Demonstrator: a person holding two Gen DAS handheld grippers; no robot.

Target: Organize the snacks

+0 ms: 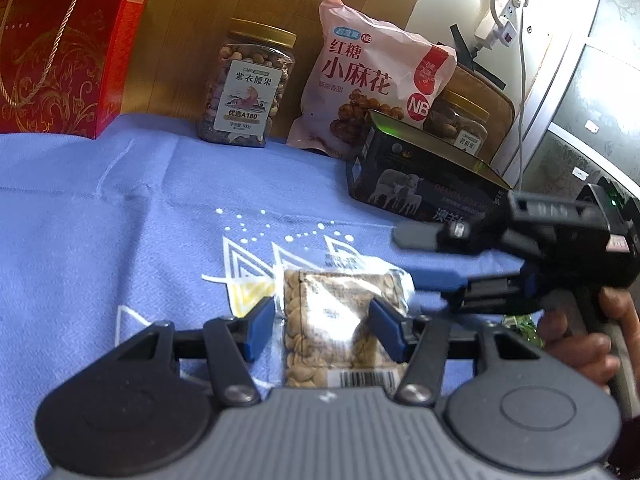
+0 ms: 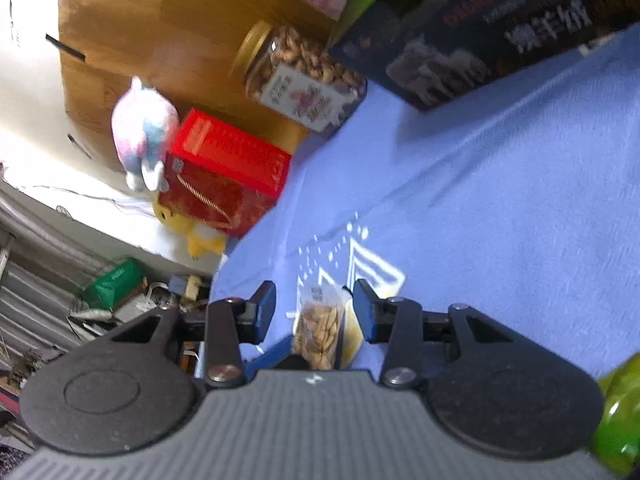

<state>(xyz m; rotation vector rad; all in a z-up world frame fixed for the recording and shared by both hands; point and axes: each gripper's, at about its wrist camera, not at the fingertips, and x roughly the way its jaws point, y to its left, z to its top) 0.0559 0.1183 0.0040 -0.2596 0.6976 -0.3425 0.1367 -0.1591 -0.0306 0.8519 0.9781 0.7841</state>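
left hand-held gripper (image 1: pixel 322 326) released, jaws spread either side of clear seed packet (image 1: pixel 344 326) lying flat on blue-clothed tabletop (image 1: pixel 100 220), not yet clamped. right hand-held gripper (image 1: pixel 408 258) released too, just beyond packet's far right corner. likely trouble: slick film slipping out of a shallow pinch, or cloth bunching and getting nipped along with it. counted ahead of left gripper: two nut jars (image 1: pixel 248 84), one pink bag (image 1: pixel 376 76), one dark box (image 1: pixel 420 184), one red gift box (image 1: pixel 64 48), one packet.

Clear seed pkt (image 1: pixel 344 320) w/ barcode, flat on blue cloth (image 1: pixel 120 208).
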